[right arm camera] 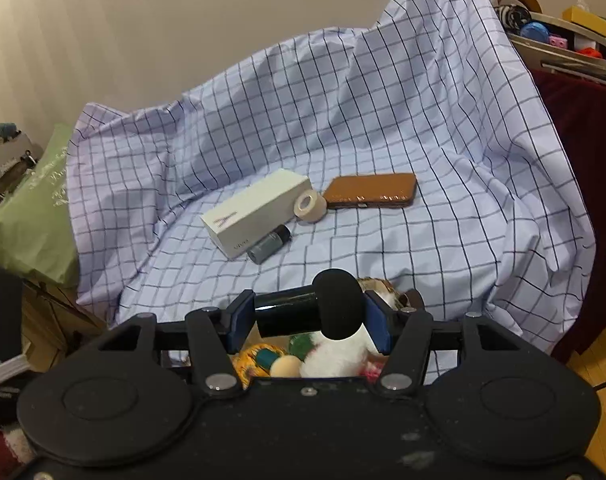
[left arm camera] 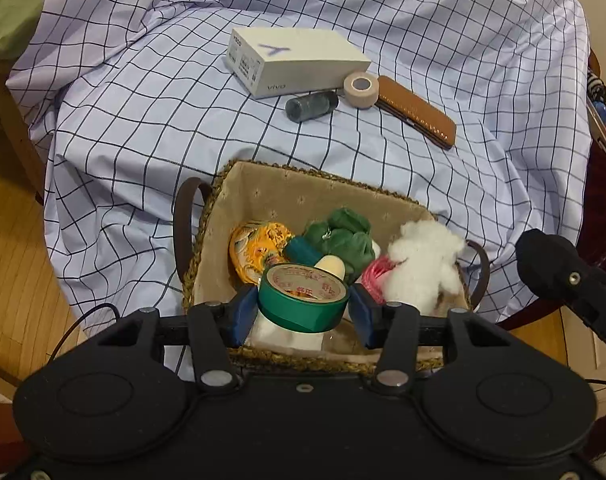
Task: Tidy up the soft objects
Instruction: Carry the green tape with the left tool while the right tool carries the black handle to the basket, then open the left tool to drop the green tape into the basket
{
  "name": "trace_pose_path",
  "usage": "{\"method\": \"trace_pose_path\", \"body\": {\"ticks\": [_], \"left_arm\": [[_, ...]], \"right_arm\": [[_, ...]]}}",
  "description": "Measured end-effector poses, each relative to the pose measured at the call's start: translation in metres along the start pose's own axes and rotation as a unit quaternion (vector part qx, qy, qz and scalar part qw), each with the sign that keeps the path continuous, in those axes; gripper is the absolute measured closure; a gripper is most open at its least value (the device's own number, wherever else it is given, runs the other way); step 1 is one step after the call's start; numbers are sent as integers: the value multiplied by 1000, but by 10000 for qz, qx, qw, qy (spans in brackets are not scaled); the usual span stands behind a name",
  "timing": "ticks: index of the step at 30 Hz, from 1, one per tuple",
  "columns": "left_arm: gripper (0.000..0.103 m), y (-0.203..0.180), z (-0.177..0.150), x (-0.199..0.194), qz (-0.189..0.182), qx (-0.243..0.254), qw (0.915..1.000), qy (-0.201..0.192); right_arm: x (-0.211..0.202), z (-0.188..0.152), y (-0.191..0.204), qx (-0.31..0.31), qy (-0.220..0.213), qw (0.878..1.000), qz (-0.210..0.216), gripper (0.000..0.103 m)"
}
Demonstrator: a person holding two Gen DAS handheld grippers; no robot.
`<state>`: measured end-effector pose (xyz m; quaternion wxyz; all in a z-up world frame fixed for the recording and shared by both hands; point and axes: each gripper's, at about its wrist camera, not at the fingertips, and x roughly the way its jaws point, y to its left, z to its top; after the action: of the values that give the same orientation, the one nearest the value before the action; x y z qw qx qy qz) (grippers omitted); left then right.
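A woven basket [left arm camera: 303, 184] with a beige liner sits on the checked cloth. In it lie a white plush toy [left arm camera: 423, 264], a green fabric item [left arm camera: 343, 240], a yellow patterned pouch [left arm camera: 255, 248], a pink item [left arm camera: 373, 276] and a cream sponge [left arm camera: 331, 266]. My left gripper [left arm camera: 303, 312] is shut on a green tape roll [left arm camera: 303, 300] over the basket's near side. My right gripper [right arm camera: 309, 320] is shut on a black microphone [right arm camera: 315, 312], its foam head [left arm camera: 543, 256] beside the basket's right handle. The plush toy [right arm camera: 335, 356] shows below it.
On the cloth beyond the basket lie a white phone box [left arm camera: 295, 60], a small dark bottle [left arm camera: 311, 106], a beige tape roll [left arm camera: 361, 86] and a brown leather case [left arm camera: 417, 110]. A green pillow [right arm camera: 27, 220] lies left. A cluttered shelf [right arm camera: 563, 40] stands right.
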<state>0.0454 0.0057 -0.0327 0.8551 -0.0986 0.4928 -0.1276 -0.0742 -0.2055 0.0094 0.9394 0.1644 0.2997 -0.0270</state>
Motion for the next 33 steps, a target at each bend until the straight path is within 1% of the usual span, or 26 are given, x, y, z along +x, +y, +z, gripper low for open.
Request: {"method": "trace_pose_path", "body": {"ticks": [3, 6, 12, 14, 16, 17, 24, 26, 27, 30, 33], "left_arm": [[55, 1, -2, 1, 56, 9, 10000, -16], [55, 1, -6, 2, 154, 46, 9998, -68], [54, 5, -11, 12, 175, 28, 9998, 98], [51, 4, -13, 10, 195, 57, 9998, 62], [37, 4, -13, 6, 204, 55, 9998, -46], [36, 4, -13, 4, 227, 57, 9997, -103], [35, 8, -13, -7, 478, -61, 9980, -418], [33, 9, -12, -7, 530, -71, 9976, -448], [29, 9, -12, -7, 539, -75, 9975, -452], [29, 9, -14, -9, 611, -62, 9968, -503], [28, 8, -14, -14, 737, -31, 9952, -644]], "right_arm": [[5, -4, 0, -21, 124, 9998, -122, 46], [8, -7, 1, -33, 224, 9996, -152, 46], [11, -9, 6, -127, 285, 9993, -209, 46], [13, -9, 7, -136, 328, 9991, -225, 46], [15, -9, 8, -141, 374, 9989, -237, 46], [16, -9, 9, -144, 390, 9988, -242, 46], [22, -11, 11, -247, 555, 9978, -266, 46], [25, -12, 13, -269, 625, 9973, -272, 46], [27, -13, 13, -277, 655, 9971, -272, 46], [28, -14, 14, -285, 689, 9968, -274, 46], [30, -14, 14, -300, 716, 9966, -284, 46]]}}
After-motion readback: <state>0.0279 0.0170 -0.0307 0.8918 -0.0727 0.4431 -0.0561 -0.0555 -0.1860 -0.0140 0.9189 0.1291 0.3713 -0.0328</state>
